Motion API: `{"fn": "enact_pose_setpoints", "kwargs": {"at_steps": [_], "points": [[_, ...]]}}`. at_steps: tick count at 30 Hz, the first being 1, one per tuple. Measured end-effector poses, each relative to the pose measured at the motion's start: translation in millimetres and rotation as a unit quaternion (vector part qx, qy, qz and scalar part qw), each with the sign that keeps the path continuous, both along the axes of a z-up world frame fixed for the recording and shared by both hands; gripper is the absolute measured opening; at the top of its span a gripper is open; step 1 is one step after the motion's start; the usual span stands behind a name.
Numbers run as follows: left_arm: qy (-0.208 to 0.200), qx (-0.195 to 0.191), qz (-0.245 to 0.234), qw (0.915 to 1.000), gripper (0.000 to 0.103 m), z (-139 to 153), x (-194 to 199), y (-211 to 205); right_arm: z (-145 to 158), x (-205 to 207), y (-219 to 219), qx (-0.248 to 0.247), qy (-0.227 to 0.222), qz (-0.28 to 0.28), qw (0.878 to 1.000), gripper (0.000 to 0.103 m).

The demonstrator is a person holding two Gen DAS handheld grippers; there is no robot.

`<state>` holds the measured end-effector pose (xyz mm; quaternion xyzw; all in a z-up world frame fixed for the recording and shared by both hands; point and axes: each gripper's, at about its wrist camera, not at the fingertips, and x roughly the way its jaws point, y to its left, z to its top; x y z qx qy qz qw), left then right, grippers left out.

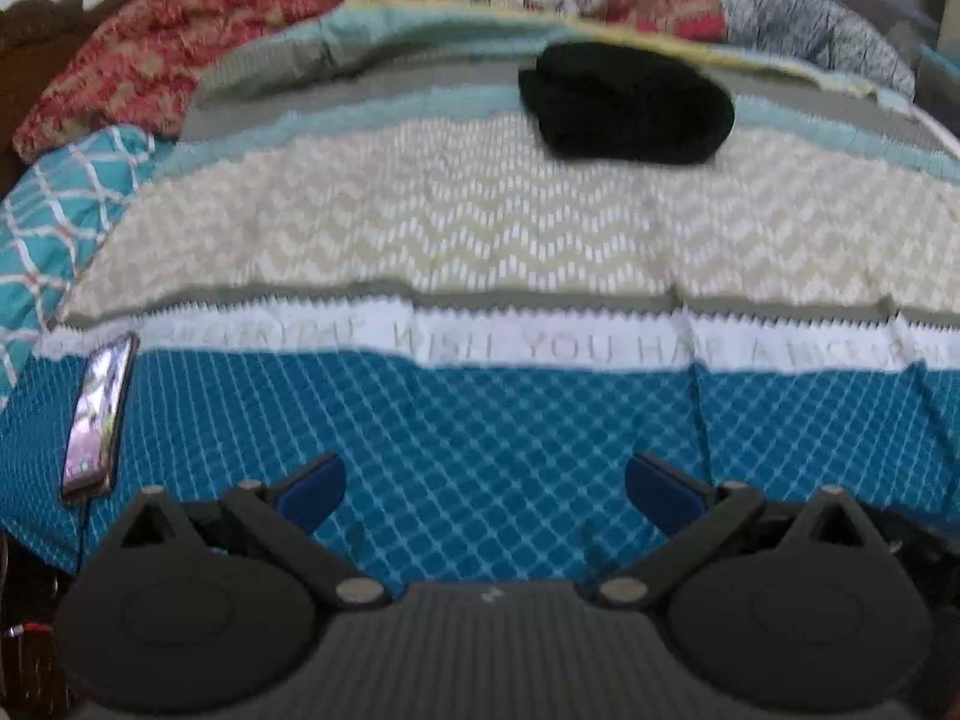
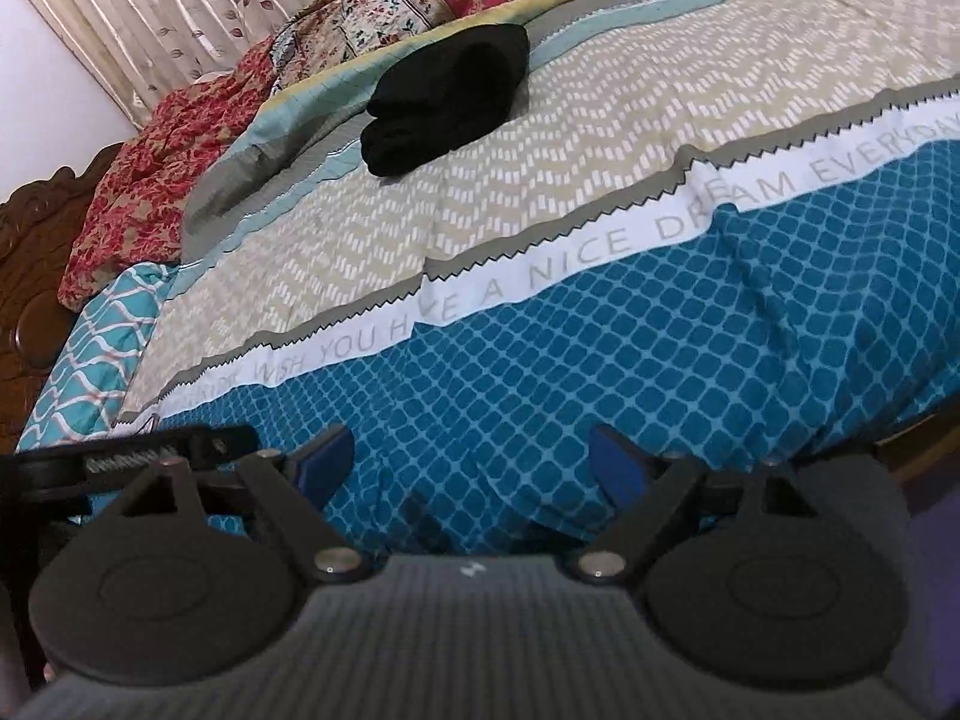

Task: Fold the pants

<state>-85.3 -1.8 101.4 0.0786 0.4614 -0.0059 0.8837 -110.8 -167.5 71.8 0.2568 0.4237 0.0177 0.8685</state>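
The pants (image 2: 447, 99) are plain black. The bedspread (image 2: 600, 360) runs in bands: deep teal with a pale lattice of rounded squares, a white strip with grey lettering and a zigzag grey edge, a beige band of white chevron dashes, then grey, light aqua and pale yellow stripes. A pillow (image 2: 99, 354) is turquoise with white and reddish wavy trellis lines. The rumpled quilt (image 2: 162, 180) is red with tan floral print. The curtain (image 2: 198, 18) is cream with brown leaf sprigs. The headboard (image 2: 30, 258) is dark brown carved wood. The gripper fingers (image 1: 312, 489) are blue on black bodies
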Motion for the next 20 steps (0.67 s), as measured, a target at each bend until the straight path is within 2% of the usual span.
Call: {"fn": "enact_pose_setpoints", "kwargs": {"at_steps": [3, 6, 13, 16, 20], "points": [[-0.025, 0.011, -0.002, 0.9996, 0.103, 7.2, -1.7, -2.1, 0.2, -0.9, 2.1, 0.002, 0.002, -0.001, 1.000, 0.087], [-0.030, 0.017, -0.007, 0.9994, 0.103, 9.0, -0.7, -4.3, 0.3, -1.1, 3.3, 0.003, 0.002, 0.001, 1.000, 0.087], [-0.015, 0.011, -0.003, 0.9998, 0.103, 5.5, 1.4, -3.1, -0.1, 0.0, 4.1, 0.002, 0.003, 0.000, 1.000, 0.088], [-0.011, -0.008, -0.011, 0.9999, 0.102, 5.5, 0.6, -2.3, -0.1, 0.0, 4.4, 0.002, 0.003, 0.000, 1.000, 0.088], [-0.009, -0.016, -0.016, 0.9997, 0.103, 5.8, 1.0, -4.0, -0.4, 0.8, 3.7, 0.001, 0.003, 0.001, 1.000, 0.088]]}}
